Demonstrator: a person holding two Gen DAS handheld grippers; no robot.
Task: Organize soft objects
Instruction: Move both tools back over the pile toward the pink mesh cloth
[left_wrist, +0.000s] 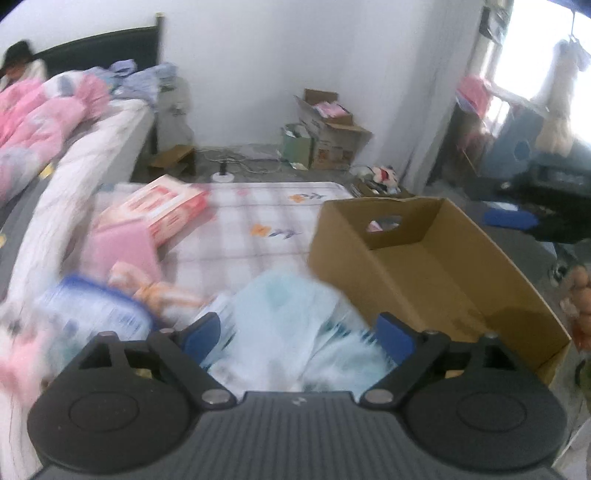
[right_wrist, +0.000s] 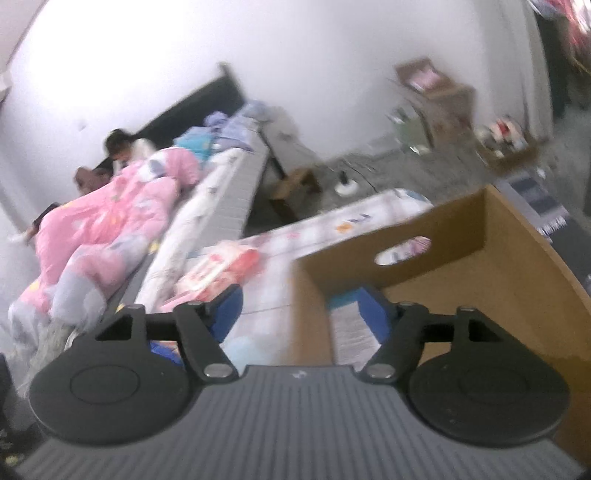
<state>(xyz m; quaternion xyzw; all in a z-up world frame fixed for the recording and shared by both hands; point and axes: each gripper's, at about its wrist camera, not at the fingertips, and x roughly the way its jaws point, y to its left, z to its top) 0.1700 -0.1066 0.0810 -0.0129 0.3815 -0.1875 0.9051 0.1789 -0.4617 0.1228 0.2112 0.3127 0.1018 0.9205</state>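
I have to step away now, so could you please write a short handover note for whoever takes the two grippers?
Left gripper: open, over the pale blue packet, not gripping it.
Right gripper: open, holding nothing, at the near wall of the cardboard box.
Done: one blue-and-white packet appears to lie inside the box.
Left on the checked mattress: the pale blue packet, pink pack, red-and-white pack, blue-trimmed pack and an orange soft item.
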